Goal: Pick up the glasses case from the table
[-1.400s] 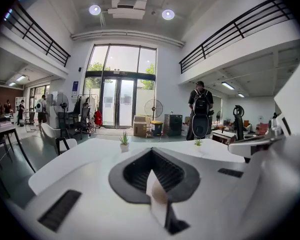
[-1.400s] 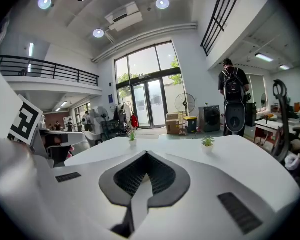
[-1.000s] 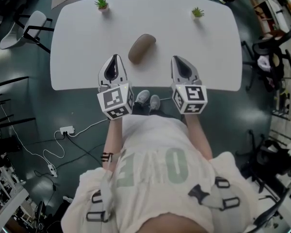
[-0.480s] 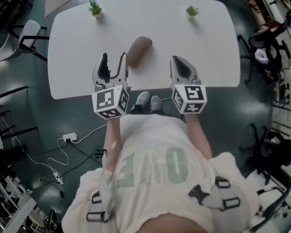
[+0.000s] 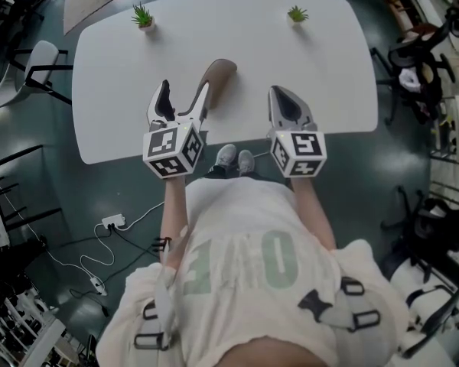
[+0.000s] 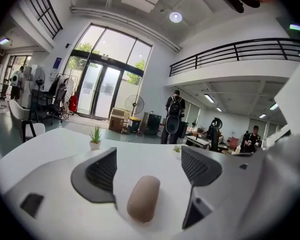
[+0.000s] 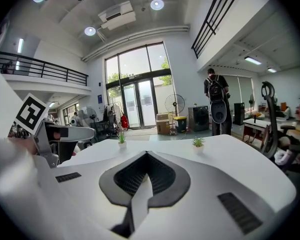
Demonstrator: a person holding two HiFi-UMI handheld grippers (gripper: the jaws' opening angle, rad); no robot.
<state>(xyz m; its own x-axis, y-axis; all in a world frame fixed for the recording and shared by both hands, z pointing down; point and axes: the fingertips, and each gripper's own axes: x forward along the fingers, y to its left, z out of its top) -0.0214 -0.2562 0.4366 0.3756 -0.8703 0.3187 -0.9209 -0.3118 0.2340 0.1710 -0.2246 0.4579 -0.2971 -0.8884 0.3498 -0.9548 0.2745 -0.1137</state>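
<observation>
Head view: glasses case (image 5: 218,75) lies by the tabletop's (image 5: 306,52) near edge; approach under way.
Left gripper view: left gripper (image 6: 149,166) jaws just opened wide, framing the untouched case; next, advance and close.
Right gripper view: right gripper (image 7: 146,171) closed, empty.

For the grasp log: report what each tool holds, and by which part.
Nothing is held. The left tool has just been opening its jaws; the glasses case lies between them, ungripped. The right tool is shut, empty.
</observation>
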